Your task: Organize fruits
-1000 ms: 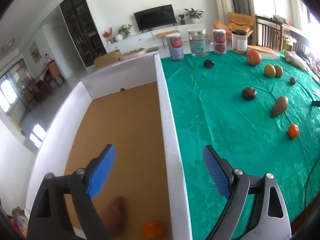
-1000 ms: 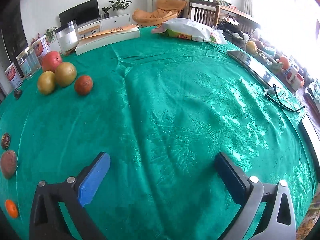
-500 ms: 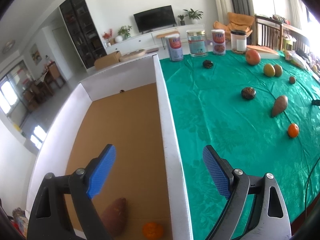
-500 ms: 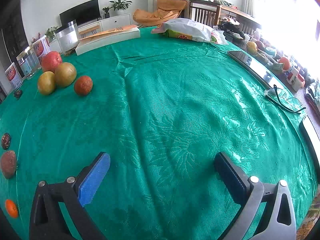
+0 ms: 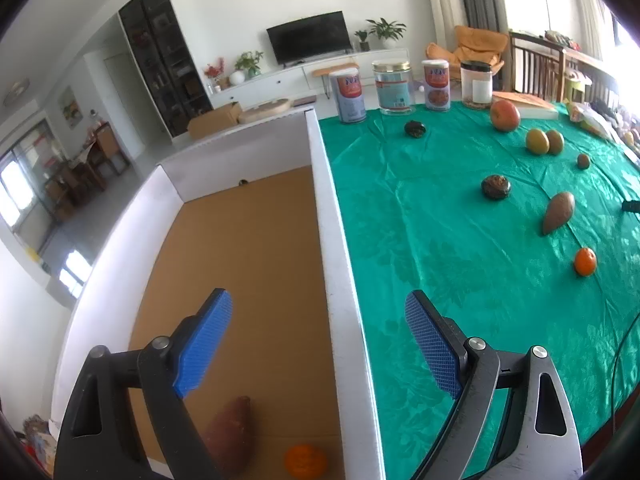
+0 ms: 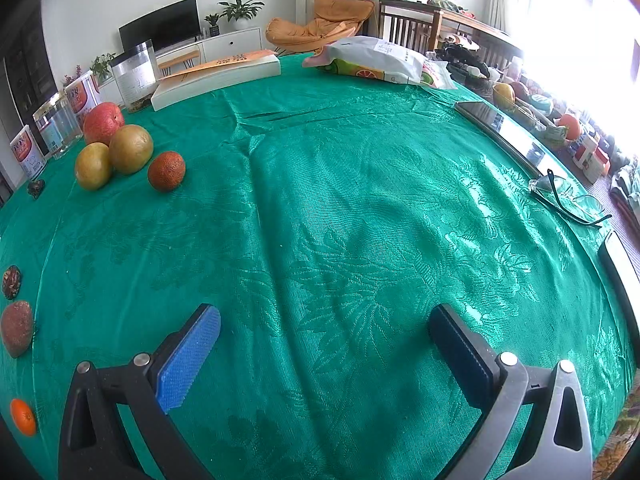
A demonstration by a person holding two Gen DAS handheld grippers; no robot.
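Left wrist: orange below tool (boxed)

Surface: round table under a glossy green patterned tablecloth.
Left edge: white-walled cardboard box.
Far edge: four jars, flat white carton, printed white bag.
Scattered fruit: red apple, two yellow-green pears, small orange tangerine.
Right edge: folded spectacles.

a: what covers the table?
b: a glossy green cloth with a woven leaf pattern, creased and shiny.
a: and the white-walled box?
b: matt walls, brown cardboard floor.
a: the blue gripper pads?
b: ribbed blue rubbery plastic on black frames; a rough-skinned reddish sweet potato lies below.
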